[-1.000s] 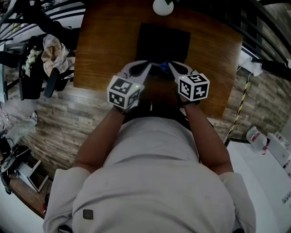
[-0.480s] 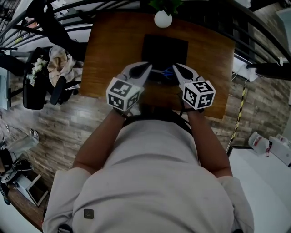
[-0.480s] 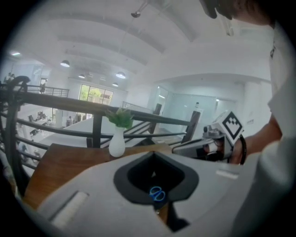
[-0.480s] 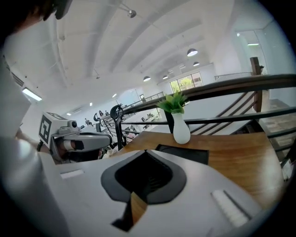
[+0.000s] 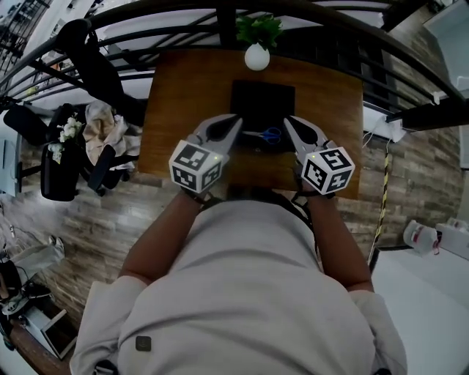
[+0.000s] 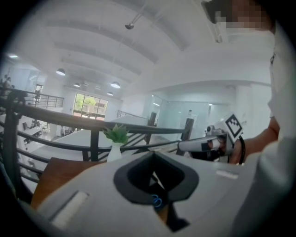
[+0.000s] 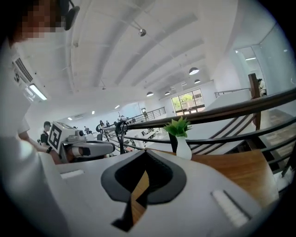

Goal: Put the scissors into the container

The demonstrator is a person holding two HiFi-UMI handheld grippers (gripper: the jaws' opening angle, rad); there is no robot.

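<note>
Blue-handled scissors (image 5: 267, 135) lie flat at the near end of the black container (image 5: 262, 99) on the wooden table (image 5: 179, 95). My left gripper (image 5: 235, 119) hovers just left of them, shut and holding nothing. To their right, my right gripper (image 5: 289, 121) is also shut and empty. Neither touches the scissors. In the left gripper view, the blue handles (image 6: 156, 200) show through the gap under the meeting tips of the left gripper (image 6: 153, 153). In the right gripper view, only table wood shows below the tips of the right gripper (image 7: 144, 151).
A white vase with a green plant (image 5: 257, 51) stands at the table's far edge, in front of a dark railing (image 5: 132, 18). A chair piled with cloth (image 5: 95, 135) is to the left. A white surface with a bottle (image 5: 418, 238) lies lower right.
Both grippers have drawn back and slightly apart from the container's near end. The scissors now lie uncovered between them. The head view has shifted, and more of the railing shows.
</note>
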